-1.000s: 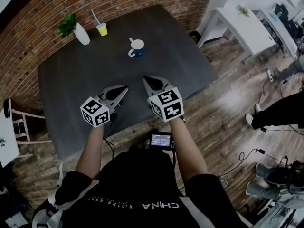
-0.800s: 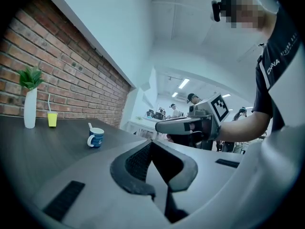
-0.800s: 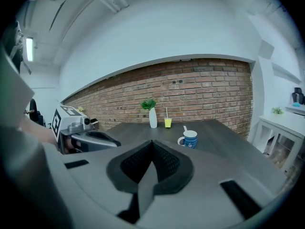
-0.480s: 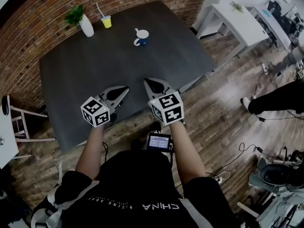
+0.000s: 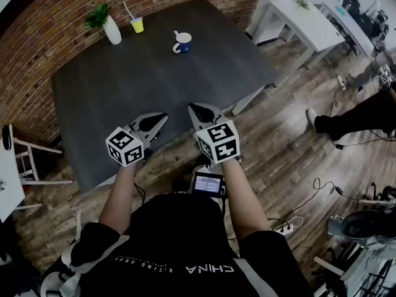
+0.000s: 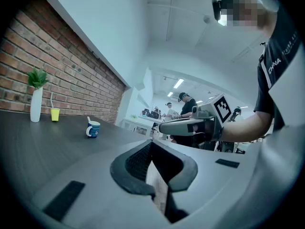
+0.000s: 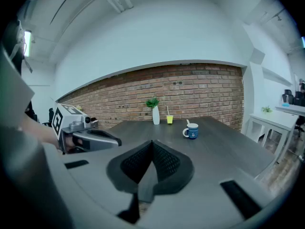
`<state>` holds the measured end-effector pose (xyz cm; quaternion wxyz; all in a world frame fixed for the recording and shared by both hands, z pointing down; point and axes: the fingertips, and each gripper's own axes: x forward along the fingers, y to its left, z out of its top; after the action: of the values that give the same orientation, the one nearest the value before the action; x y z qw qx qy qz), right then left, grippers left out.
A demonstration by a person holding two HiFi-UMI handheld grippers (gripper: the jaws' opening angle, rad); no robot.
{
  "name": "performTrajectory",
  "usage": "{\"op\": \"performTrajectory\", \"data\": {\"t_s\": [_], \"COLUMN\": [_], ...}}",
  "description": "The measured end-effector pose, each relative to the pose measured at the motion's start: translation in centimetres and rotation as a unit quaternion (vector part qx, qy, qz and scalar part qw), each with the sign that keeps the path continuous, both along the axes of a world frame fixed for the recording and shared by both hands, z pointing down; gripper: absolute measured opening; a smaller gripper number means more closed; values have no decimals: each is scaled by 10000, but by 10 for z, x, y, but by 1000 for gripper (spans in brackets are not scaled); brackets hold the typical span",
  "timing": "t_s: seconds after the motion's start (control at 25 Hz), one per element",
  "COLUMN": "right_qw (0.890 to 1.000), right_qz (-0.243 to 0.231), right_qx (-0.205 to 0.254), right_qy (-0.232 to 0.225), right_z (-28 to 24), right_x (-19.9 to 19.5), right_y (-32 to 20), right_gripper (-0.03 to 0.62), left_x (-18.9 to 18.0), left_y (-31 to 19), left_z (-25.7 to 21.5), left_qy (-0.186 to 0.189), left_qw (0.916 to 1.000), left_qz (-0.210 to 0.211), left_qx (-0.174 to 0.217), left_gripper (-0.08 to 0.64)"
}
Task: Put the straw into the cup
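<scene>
A small yellow cup (image 5: 137, 25) stands at the far left of the dark table (image 5: 124, 98), with a white straw (image 5: 127, 10) leaning out of it. A blue mug (image 5: 182, 42) with a stick in it stands to its right. My left gripper (image 5: 161, 116) and right gripper (image 5: 192, 107) hover side by side over the table's near edge, far from both cups. Each is shut with nothing between its jaws. The right gripper view shows the cup (image 7: 169, 119) and mug (image 7: 192, 131) far ahead; the left gripper view shows the cup (image 6: 55, 114) and mug (image 6: 93, 128).
A white vase with a green plant (image 5: 110, 30) stands just left of the yellow cup, against the brick wall. A white stool (image 5: 25, 159) is left of the table and a white desk (image 5: 309, 23) to the right. A person's legs (image 5: 356, 119) and cables lie on the wooden floor at the right.
Both grippers have drawn back together from over the table to its near edge. The cups and vase now sit higher and farther off in the head view. Jaws unchanged.
</scene>
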<state>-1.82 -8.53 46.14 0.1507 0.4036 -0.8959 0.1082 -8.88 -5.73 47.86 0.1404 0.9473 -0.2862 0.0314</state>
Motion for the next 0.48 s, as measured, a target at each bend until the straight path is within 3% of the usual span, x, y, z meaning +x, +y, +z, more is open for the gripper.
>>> {"op": "performTrajectory", "data": {"t_s": [0.48], "right_qw": [9999], "right_qz": [146], "right_qx": [13], "right_qy": [11], "right_z": [0], "right_x": [12], "right_y": [16], "right_gripper": [6], "left_x": [14], "left_y": [15], "left_z": [3], "left_qy": [-118], "left_qw": [9997], "left_qz": [230], "left_qx": [23], "left_gripper": [3]}}
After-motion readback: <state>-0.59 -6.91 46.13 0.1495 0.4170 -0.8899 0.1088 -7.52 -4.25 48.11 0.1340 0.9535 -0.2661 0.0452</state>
